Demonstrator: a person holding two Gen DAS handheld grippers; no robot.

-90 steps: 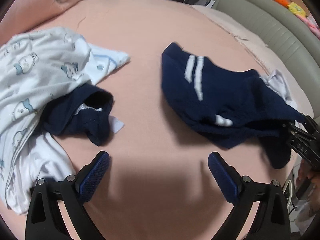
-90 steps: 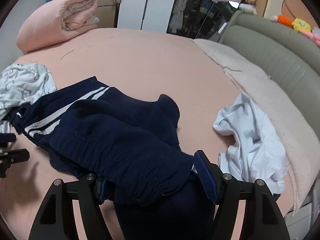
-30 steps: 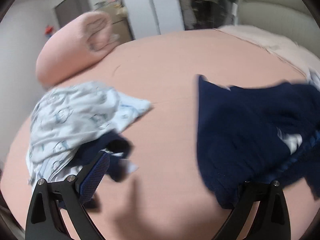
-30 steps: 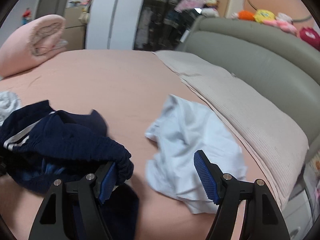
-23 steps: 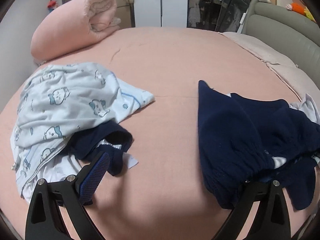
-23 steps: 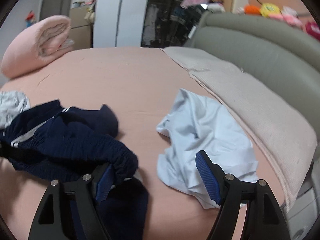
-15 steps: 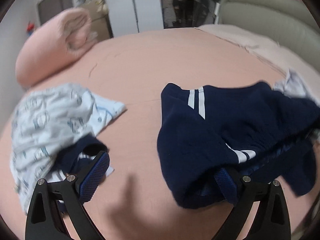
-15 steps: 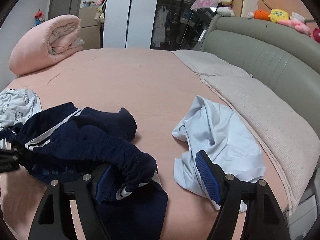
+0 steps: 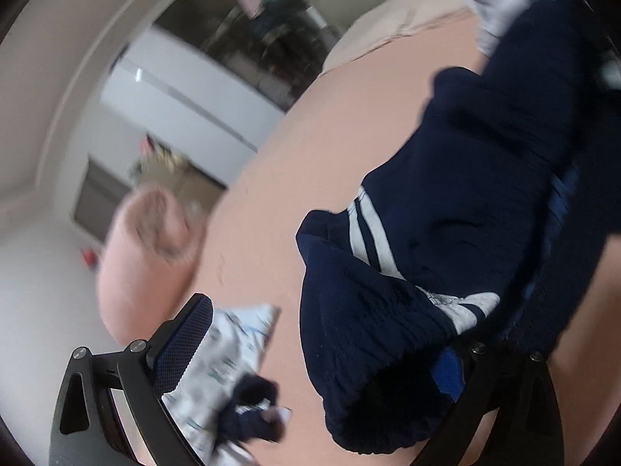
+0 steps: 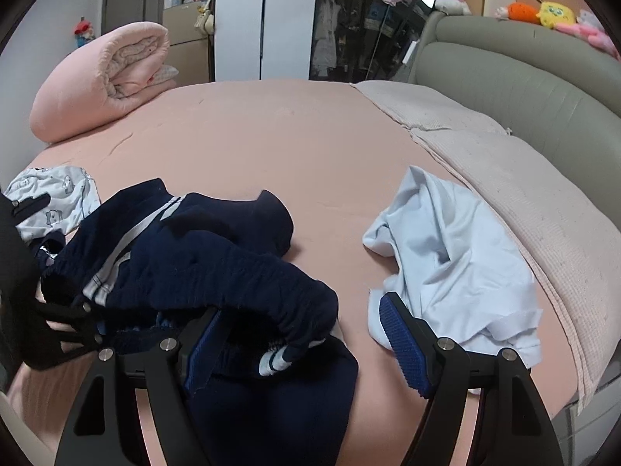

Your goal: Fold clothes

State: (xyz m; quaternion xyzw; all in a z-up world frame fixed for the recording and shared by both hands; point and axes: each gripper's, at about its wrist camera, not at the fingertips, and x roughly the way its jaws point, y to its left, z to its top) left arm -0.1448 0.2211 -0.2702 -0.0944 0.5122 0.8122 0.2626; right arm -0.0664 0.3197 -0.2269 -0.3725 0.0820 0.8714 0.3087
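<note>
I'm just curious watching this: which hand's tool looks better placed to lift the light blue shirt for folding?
Probably the right. The right tool stands wide open, one finger beside the light blue shirt. The left tool is buried in the navy shorts, farther away.

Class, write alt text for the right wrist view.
Navy striped trousers lie crumpled on a pink bed, draped over one finger of the open right gripper. A pale blue shirt lies beside them, a rolled pink quilt behind.

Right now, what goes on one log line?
stage: spreading | item: navy white-striped fabric shorts | left tool: open | right tool: open, shorts draped over one finger
</note>
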